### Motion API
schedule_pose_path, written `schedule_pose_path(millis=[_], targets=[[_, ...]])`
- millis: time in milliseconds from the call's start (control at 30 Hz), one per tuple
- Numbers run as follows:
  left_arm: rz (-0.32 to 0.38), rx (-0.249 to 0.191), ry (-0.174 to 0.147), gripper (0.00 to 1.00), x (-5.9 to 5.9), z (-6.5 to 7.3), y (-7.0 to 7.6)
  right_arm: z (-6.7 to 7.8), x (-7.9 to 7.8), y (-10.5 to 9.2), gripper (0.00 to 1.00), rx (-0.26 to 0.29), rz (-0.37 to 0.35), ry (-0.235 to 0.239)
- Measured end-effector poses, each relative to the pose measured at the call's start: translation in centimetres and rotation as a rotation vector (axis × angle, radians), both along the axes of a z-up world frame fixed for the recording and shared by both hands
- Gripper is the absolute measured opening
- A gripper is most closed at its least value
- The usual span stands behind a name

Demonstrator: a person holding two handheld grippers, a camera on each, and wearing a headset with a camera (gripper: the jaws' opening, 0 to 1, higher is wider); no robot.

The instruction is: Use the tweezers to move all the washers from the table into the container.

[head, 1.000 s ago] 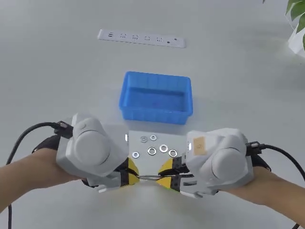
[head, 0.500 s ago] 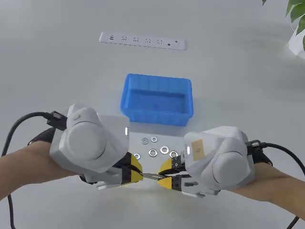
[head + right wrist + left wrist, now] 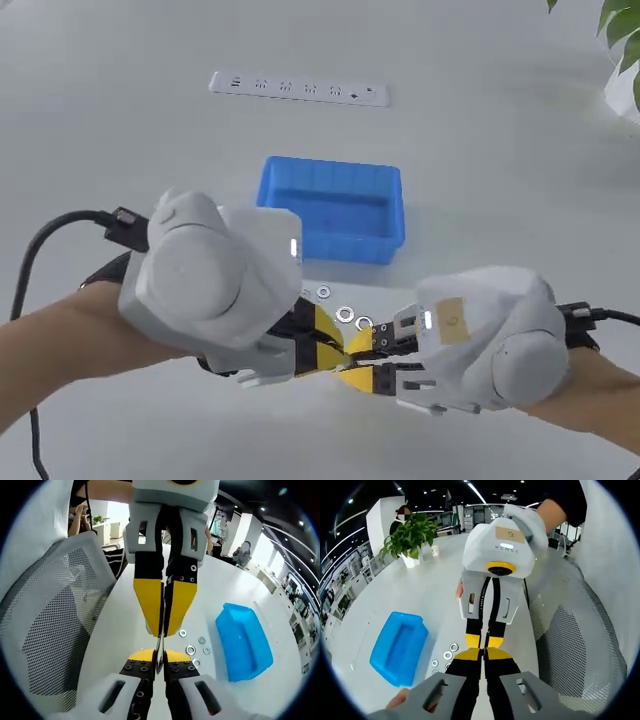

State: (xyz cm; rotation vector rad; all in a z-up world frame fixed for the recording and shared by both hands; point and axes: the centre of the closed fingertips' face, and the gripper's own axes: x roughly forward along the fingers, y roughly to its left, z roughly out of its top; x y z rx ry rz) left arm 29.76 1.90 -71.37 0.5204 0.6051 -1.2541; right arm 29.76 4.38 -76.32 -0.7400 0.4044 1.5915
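Fingers (image 3: 148, 600) of left gripper (image 3: 330, 340) and right gripper (image 3: 352, 360) both clamped on tweezers (image 3: 159, 652), tip to tip, toward counter (image 3: 500, 150) near edge. Washers (image 3: 345, 315) loose on counter, just beside blue container (image 3: 335, 205). Step: likely tweezers regrasp. Next: one gripper frees, other aims tips at washer.

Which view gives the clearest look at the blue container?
Head view: the blue container faces the camera nearly whole, its inside visible. Both gripper views catch it off to one side, bent by the fisheye.
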Motion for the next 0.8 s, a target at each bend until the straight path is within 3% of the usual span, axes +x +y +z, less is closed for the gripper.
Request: schedule_pose_path(millis=[67, 133, 300, 567, 800], targets=[[-0.005, 0.007, -0.006, 0.05, 0.2, -0.1, -0.1, -0.1, 0.2, 0.1, 0.06, 0.003, -0.009, -0.008], [0.005, -0.009, 0.002, 0.05, 0.4, -0.2, 0.0, -0.1, 0.4, 0.0, 0.06, 0.020, -0.035, 0.020], [0.006, -0.028, -0.007, 0.05, 0.5, -0.1, -0.6, 0.0, 0.4, -0.3, 0.07, 0.024, -0.037, 0.025], [0.004, -0.091, -0.049, 0.06, 0.9, 0.1, -2.4, 0.1, 0.7, -1.1, 0.07, 0.022, -0.046, 0.039], [0.013, -0.145, -0.050, 0.06, 1.0, 0.1, -2.8, 0.0, 0.6, -1.3, 0.07, 0.012, -0.039, 0.036]])
